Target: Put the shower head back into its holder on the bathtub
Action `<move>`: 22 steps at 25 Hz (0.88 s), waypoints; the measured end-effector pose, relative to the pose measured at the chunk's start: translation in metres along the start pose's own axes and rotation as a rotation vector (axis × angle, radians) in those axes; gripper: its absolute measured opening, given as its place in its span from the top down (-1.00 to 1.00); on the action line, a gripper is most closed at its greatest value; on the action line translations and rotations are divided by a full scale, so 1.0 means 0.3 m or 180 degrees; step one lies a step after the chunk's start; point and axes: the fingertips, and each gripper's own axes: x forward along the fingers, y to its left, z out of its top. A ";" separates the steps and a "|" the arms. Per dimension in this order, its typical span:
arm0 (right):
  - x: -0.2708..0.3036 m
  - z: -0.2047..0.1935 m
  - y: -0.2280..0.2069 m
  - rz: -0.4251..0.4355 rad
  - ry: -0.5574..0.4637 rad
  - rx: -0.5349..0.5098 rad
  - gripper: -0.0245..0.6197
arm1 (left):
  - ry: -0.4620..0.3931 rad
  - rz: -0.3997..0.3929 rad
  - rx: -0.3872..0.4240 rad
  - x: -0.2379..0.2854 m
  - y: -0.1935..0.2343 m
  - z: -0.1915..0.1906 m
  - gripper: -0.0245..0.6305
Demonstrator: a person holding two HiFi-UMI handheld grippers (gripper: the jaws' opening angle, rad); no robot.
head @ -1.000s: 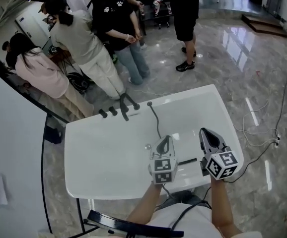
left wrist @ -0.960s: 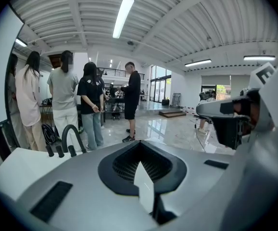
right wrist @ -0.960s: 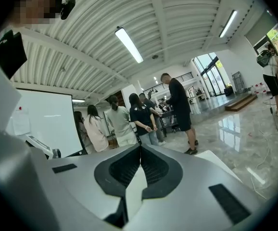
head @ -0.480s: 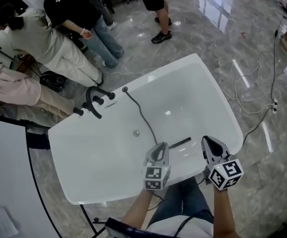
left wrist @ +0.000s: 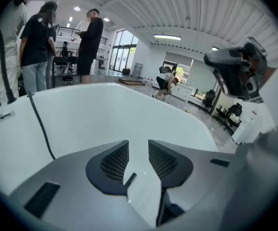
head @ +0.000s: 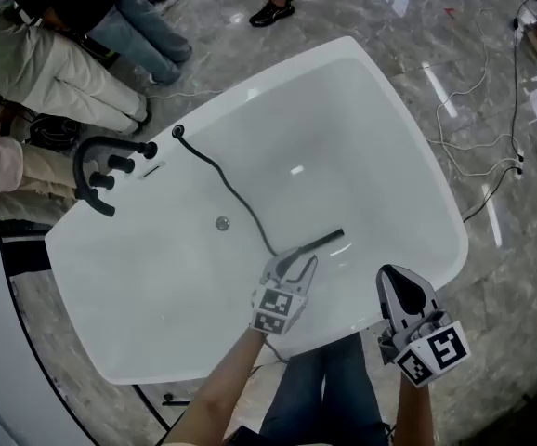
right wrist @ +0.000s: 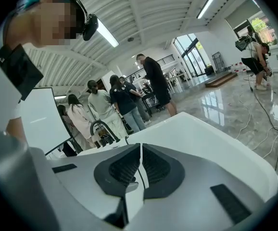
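Shower head point(head: 322, 240) lying loose on the bathtub point(head: 408, 147) floor, not grabbed yet
Your left gripper point(head: 296, 262) sits right by its hose point(head: 217, 175) end, jaws just opened to a narrow gap with nothing pinched; right gripper point(head: 397, 279) is closed up and empty. Clamp the hose instead of the handle and the head could swing and knock the bathtub. No brand or readable writing, only square markers on the grippers

At the upper left of the head view, several people point(head: 45, 63) stand close together on the glossy grey marble floor point(head: 417, 26); one wears beige trousers, another blue jeans point(head: 143, 26). Further right is a pair of black shoes point(head: 273, 12). Thin cables point(head: 478, 128) lie loose on the floor at the right.
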 end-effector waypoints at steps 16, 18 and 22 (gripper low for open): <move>0.299 -0.251 -0.216 0.0382 -0.0125 0.0068 0.90 | 0.1650 -0.0691 0.1138 0.616 0.106 -0.779 0.19; 0.316 -0.299 -0.239 0.0403 -0.0090 -0.0014 0.90 | 0.1805 -0.0672 0.1198 0.681 0.137 -0.867 0.19; 0.345 -0.373 -0.276 0.0443 -0.0072 -0.0098 0.90 | 0.2048 -0.0650 0.1240 0.786 0.179 -1.014 0.19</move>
